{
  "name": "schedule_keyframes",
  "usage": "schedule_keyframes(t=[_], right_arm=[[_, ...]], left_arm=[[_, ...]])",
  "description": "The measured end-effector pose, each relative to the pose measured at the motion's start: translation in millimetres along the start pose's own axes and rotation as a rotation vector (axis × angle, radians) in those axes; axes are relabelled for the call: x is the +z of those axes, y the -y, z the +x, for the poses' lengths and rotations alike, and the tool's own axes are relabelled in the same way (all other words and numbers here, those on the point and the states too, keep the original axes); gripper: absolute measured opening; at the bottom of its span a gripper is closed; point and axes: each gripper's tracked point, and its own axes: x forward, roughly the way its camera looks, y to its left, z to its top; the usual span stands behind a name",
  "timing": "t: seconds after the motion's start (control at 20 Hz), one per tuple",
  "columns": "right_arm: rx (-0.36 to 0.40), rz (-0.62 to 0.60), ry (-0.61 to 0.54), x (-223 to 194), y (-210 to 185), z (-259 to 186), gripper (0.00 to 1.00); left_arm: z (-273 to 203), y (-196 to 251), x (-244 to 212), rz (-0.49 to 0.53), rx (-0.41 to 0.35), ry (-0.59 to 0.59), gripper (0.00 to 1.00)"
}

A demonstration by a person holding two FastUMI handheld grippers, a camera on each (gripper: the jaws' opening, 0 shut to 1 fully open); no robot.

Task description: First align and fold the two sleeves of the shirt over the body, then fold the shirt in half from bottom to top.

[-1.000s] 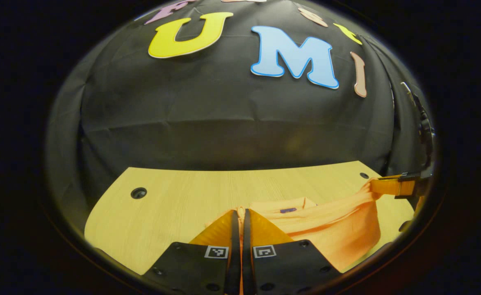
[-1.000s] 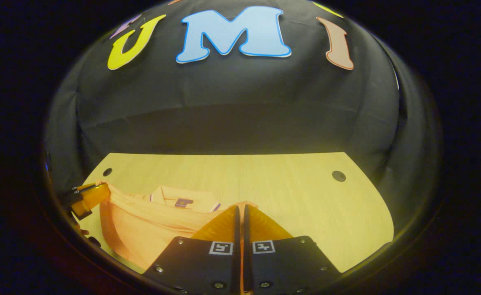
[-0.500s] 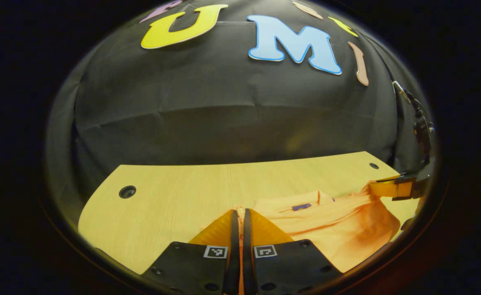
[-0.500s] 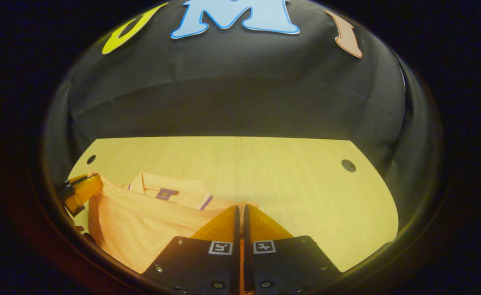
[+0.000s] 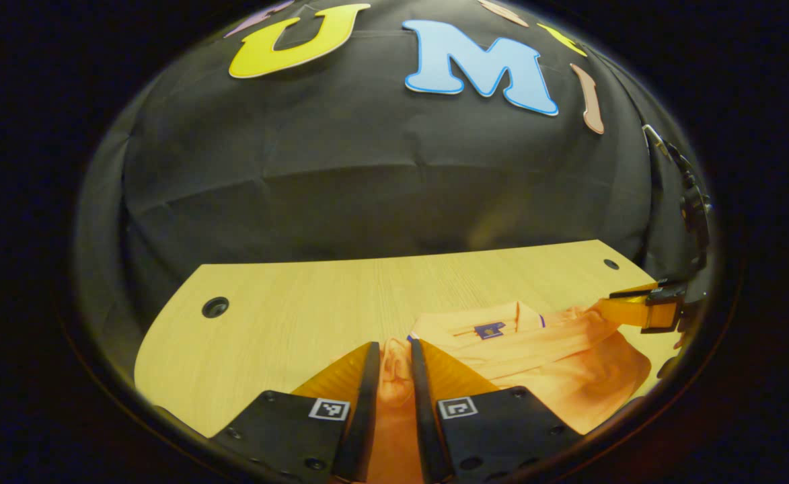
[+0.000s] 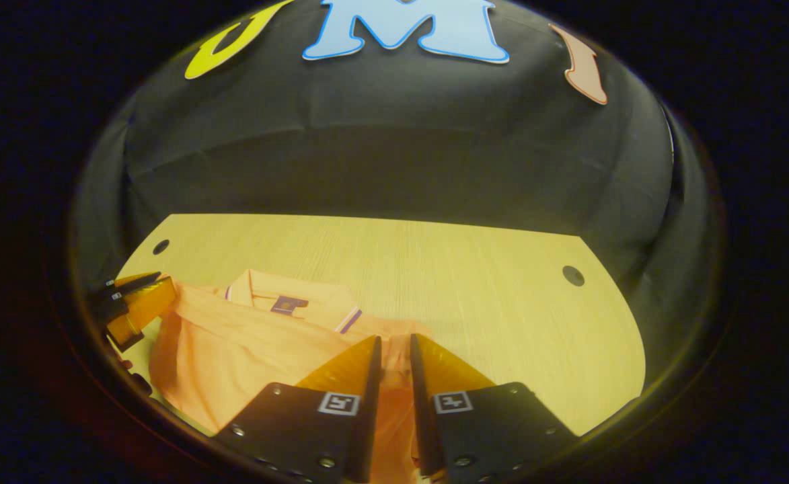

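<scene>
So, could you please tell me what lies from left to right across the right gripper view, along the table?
Left tool → shirt → right tool → bare table → table hole.

The orange shirt (image 5: pixel 535 349) lies folded on the table (image 5: pixel 286 316), collar (purple-trimmed) toward the wall.

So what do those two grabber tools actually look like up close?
Each gripper is a pair of wedge-shaped fingers tapering to a point, bolted onto flat black plates with visible screws. Every plate carries a small square black-and-white marker. That goes for the left gripper and the right gripper alike. Seen from the side in the right gripper view, the left gripper has a black body behind its fingers.
</scene>
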Motion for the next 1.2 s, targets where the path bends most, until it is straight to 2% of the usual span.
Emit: schedule_keyframes(t=[0.05,0.1,0.25,0.3,0.35,0.4,0.5,0.65,0.7,0.75,0.95,1.2], right_arm=[[0.002,-0.010,0.017,4,0,-10,0.34],[0.010,-0.018,0.037,9,-1,-19,0.34],[0.024,-0.054,0.099,20,-5,-50,0.54],[0.028,-0.070,0.116,22,-6,-62,0.63],[0.031,-0.092,0.135,24,-6,-75,0.67],[0.025,-0.113,0.156,28,-5,-89,0.80],[0.021,-0.146,0.207,35,-5,-113,0.94],[0.043,-0.154,0.281,45,-17,-149,0.94],[0.047,-0.159,0.308,49,-19,-162,0.94],[0.047,-0.169,0.332,51,-19,-173,0.93],[0.055,-0.217,0.408,55,-24,-218,0.93],[0.087,-0.214,0.472,48,-29,-268,0.93]], left_arm=[[-10,1,5,-0.004,0.006,0.016,0.41],[-19,4,11,-0.010,0.004,0.030,0.49],[-55,9,34,-0.022,0.018,0.096,0.70],[-67,12,40,-0.024,0.013,0.118,0.70],[-78,15,45,-0.024,0.017,0.137,0.75],[-90,17,50,-0.024,0.019,0.152,0.75],[-114,21,58,-0.024,0.027,0.183,0.79],[-148,23,67,-0.037,0.046,0.223,0.91],[-158,25,69,-0.042,0.052,0.232,0.91],[-169,26,70,-0.044,0.061,0.240,0.95],[-211,32,75,-0.051,0.090,0.290,0.94],[-262,43,80,-0.075,0.093,0.356,0.95]])
